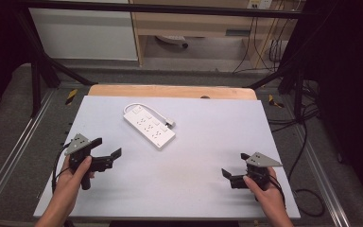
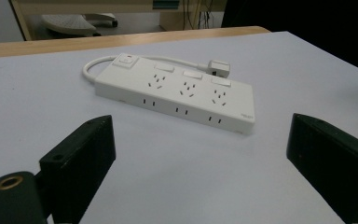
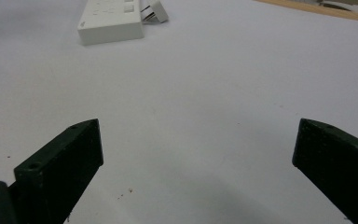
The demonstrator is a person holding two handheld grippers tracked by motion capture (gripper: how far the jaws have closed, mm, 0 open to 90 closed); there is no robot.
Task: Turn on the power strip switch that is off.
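1. lying just above the centre of the high view, a white power strip (image 1: pixel 149 126) rests flat on the pale table (image 1: pixel 208 156), long axis running from upper left to lower right.
2. left gripper (image 1: pixel 108 147), at lower left, jaws spread wide and empty, sits nearer; the strip lies up and to its right.
3. right gripper (image 1: pixel 234 167), at lower right, jaws also apart and empty, is well apart from it.

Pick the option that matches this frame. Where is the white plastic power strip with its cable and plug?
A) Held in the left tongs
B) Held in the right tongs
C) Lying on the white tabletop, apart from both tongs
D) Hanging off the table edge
C: the white plastic power strip lies flat on the white tabletop, while the left tongs and right tongs are open and apart from it.
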